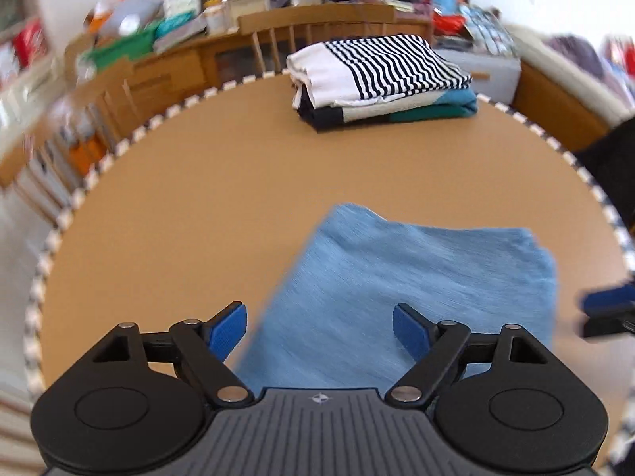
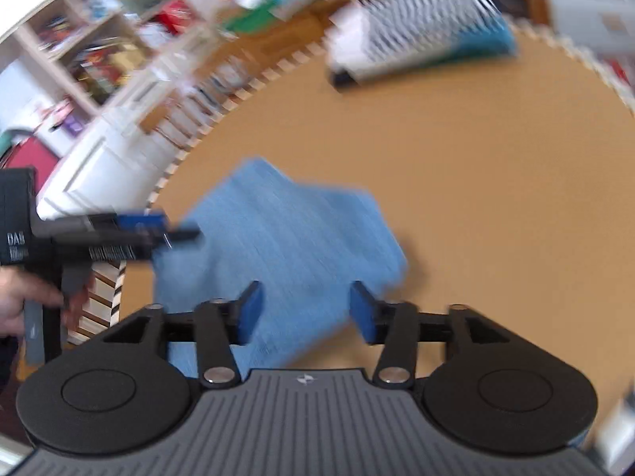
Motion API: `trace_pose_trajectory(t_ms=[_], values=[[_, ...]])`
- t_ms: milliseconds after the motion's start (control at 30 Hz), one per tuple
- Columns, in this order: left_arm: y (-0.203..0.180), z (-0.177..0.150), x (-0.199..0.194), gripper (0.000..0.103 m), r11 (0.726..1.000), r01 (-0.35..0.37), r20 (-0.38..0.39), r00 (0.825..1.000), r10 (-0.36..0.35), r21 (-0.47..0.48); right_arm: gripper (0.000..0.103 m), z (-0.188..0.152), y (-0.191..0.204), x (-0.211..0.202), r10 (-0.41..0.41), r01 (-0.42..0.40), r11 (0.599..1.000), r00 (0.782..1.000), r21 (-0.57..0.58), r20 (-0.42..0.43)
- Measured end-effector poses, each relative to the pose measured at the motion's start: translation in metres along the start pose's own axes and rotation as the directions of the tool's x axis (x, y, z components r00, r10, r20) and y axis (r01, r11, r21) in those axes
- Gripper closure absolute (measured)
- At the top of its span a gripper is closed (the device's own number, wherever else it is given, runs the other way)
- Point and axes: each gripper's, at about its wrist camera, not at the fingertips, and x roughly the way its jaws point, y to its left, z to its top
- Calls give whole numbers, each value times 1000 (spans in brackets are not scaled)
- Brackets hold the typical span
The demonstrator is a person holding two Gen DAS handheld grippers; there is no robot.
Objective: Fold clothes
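- Left wrist view: my left tongs (image 1: pixel 317 329) stand wide and empty over the near edge of the folded blue cloth (image 1: pixel 416 277), which lies flat on the table (image 1: pixel 198 198). The stack of folded clothes (image 1: pixel 381 79) sits at the far side.
- Right wrist view: my right tongs (image 2: pixel 303 309) stand part open, gripping nothing. This fold looks finished; I judge the next move is gripping the cloth and carrying it to the stack.

shelves (image 2: pixel 99 51) smeared by blur, striped stack (image 2: pixel 420 27) blurred, hand (image 2: pixel 24 305) cut off
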Motion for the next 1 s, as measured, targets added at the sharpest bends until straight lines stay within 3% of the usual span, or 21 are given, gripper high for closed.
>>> trace_pose_trajectory(t_ms=[100, 167, 233, 300, 333, 400, 567, 700, 800, 900, 1000], values=[[12, 13, 20, 19, 998, -22, -2, 1000, 22, 57, 47, -10, -22, 12, 71, -62, 973, 997, 224, -32], [21, 15, 36, 18, 1000, 12, -22, 1000, -12, 21, 30, -14, -32, 25, 109, -96, 926, 994, 364, -17], [30, 14, 50, 14, 998, 57, -43, 997, -59, -37, 28, -15, -36, 39, 124, -103, 898, 992, 428, -22], [38, 9, 56, 14, 984, 113, -64, 990, -123, -139, 33, -12, -35, 51, 133, -113, 889, 991, 443, -14], [42, 6, 60, 15, 971, 145, -79, 984, -162, -191, 45, -8, -34, 56, 139, -119, 886, 990, 448, -12], [44, -3, 62, 14, 944, 203, -119, 963, -240, -262, 45, 3, -33, 66, 144, -122, 878, 989, 463, -14], [32, -27, 46, 11, 931, 259, -145, 942, -302, -256, 47, 49, -39, 80, 121, -118, 912, 992, 392, 15], [42, -34, 45, 11, 905, 276, -141, 932, -334, -323, 46, 77, -51, 93, 157, -128, 919, 986, 373, -50], [61, -31, 54, 8, 895, 251, -133, 939, -318, -368, 37, 72, -51, 78, 143, -117, 940, 988, 321, -58], [71, -24, 70, 6, 886, 294, -144, 920, -364, -359, 36, 54, -54, 70, 200, -166, 919, 978, 358, -61], [74, -14, 81, 1, 895, 333, -162, 906, -391, -297, 36, 36, -55, 70, 223, -182, 911, 972, 369, -73]])
